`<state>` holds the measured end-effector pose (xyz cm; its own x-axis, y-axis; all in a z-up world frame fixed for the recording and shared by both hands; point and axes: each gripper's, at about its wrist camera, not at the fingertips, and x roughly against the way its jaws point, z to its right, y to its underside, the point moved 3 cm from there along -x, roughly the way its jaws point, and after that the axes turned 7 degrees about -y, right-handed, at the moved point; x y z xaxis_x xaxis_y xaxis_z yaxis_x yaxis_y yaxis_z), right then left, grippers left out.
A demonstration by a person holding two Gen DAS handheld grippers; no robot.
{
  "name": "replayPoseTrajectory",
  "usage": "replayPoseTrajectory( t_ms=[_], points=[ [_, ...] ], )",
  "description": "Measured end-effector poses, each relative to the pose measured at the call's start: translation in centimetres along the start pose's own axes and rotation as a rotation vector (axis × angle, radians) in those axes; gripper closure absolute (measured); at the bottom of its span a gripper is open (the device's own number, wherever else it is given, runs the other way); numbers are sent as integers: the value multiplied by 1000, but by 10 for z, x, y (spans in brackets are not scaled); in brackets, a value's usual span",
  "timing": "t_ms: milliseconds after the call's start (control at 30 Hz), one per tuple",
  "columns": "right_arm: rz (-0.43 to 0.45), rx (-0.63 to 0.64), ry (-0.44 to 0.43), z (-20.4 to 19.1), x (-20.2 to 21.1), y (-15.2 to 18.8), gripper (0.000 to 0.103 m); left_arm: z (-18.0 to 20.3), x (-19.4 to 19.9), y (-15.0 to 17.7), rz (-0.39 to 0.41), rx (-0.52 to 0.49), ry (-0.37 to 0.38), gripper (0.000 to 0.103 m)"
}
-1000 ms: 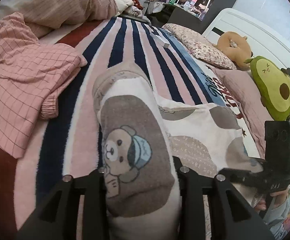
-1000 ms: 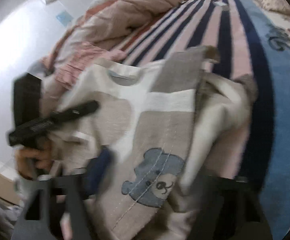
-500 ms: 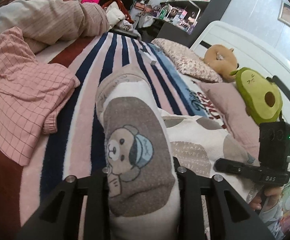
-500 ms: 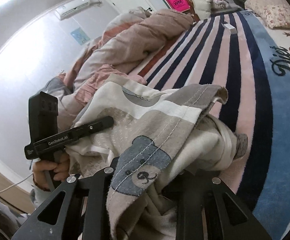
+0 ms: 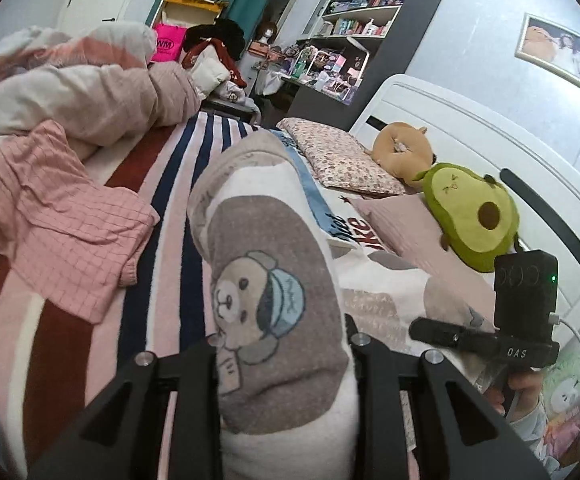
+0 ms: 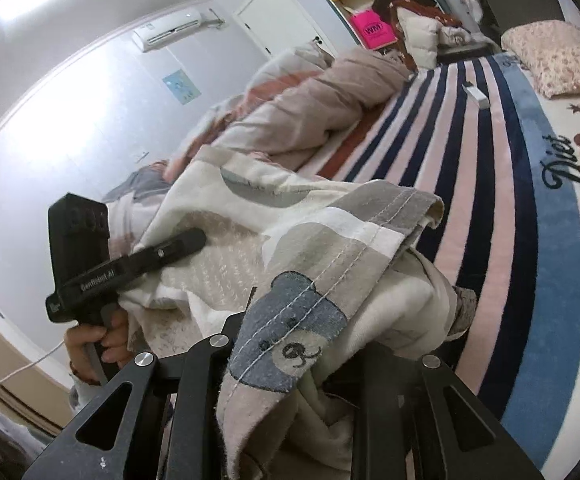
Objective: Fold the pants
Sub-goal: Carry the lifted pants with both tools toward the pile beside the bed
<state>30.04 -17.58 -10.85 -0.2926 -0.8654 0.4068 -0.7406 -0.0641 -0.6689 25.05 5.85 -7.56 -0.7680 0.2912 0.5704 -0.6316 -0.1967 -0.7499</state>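
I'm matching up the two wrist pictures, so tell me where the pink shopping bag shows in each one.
Left wrist view: the pink shopping bag sits upper left, behind the bunched duvet.
Right wrist view: the same bag sits near the top, right of centre, beyond the duvet's far end.
Shared landmark: the floral pillow.

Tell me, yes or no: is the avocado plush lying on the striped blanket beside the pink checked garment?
No. The avocado plush rests by the white headboard, across the bed from the pink checked garment.
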Motion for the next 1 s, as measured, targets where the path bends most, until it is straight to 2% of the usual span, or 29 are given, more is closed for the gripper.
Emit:
replayPoseTrajectory(
  t_ms=[133,267,400,533,700,767,833,867,900,933,1000],
  points=[
    [-6,25,4,-37,19,14,86,14,38,13,5,-9,-7,81],
    [-30,39,16,-67,36,41,86,30,76,40,-3,-28,-24,81],
    [-56,11,6,-85,50,79,86,35,104,84,-47,-17,-32,81],
    [-125,-33,17,-89,47,131,85,24,102,137,-136,26,-54,81],
    [-219,-84,95,-75,23,196,83,2,80,199,-248,62,-87,77],
    [-223,-101,117,-68,21,210,76,-9,77,216,-277,62,-123,67],
    [-220,-107,169,-63,25,217,54,-18,80,227,-288,67,-125,51],
    [-225,-101,201,-60,29,219,50,-26,83,232,-291,70,-126,45],
    [-232,-97,223,-59,32,222,40,-29,84,233,-292,72,-129,36],
    [-236,-97,239,-57,36,225,32,-36,86,235,-294,83,-123,33],
    [-242,-140,238,-48,40,230,28,-44,85,238,-303,128,-77,32]
  ],
)
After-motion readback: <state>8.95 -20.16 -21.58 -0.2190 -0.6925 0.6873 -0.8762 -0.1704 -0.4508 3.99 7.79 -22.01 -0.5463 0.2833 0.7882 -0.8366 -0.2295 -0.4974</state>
